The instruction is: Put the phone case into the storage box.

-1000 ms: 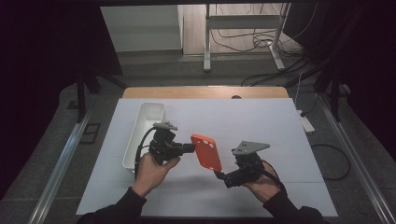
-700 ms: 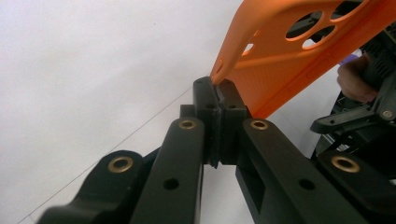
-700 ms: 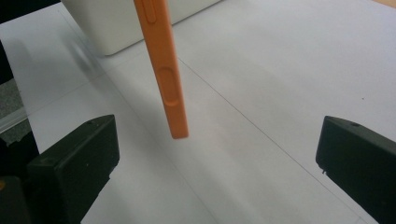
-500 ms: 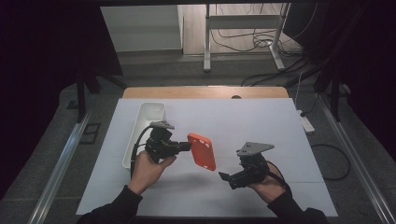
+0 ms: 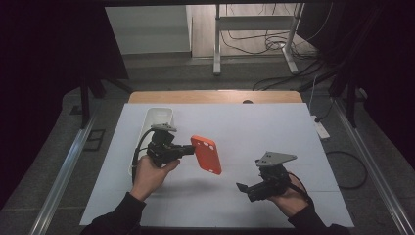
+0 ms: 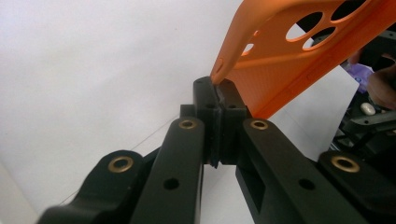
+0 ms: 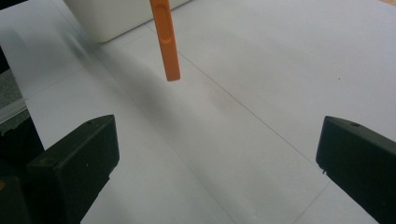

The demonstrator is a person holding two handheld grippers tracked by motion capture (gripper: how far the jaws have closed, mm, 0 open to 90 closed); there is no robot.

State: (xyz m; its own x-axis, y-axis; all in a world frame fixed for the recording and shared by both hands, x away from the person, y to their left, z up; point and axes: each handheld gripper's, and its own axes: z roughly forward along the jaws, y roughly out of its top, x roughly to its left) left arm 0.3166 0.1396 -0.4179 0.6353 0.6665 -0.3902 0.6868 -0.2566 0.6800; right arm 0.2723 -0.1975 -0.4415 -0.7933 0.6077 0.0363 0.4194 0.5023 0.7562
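An orange phone case (image 5: 206, 153) with camera holes hangs in the air above the white table (image 5: 254, 127). My left gripper (image 5: 188, 149) is shut on the edge of the phone case (image 6: 299, 56), its pads pinching the rim (image 6: 217, 95). My right gripper (image 5: 241, 188) sits low at the front right, apart from the case, jaws wide open with nothing between them. In the right gripper view the phone case (image 7: 166, 39) shows edge-on, hanging ahead of my right gripper (image 7: 219, 158).
A long white bin (image 5: 151, 122) stands at the table's left, just behind the left hand. A wooden strip (image 5: 215, 96) runs along the table's far edge. Metal rails flank the table, with cables on the floor beyond.
The left gripper has carried the orange case slightly left and away from the right gripper. The right gripper has drawn back toward the front right.
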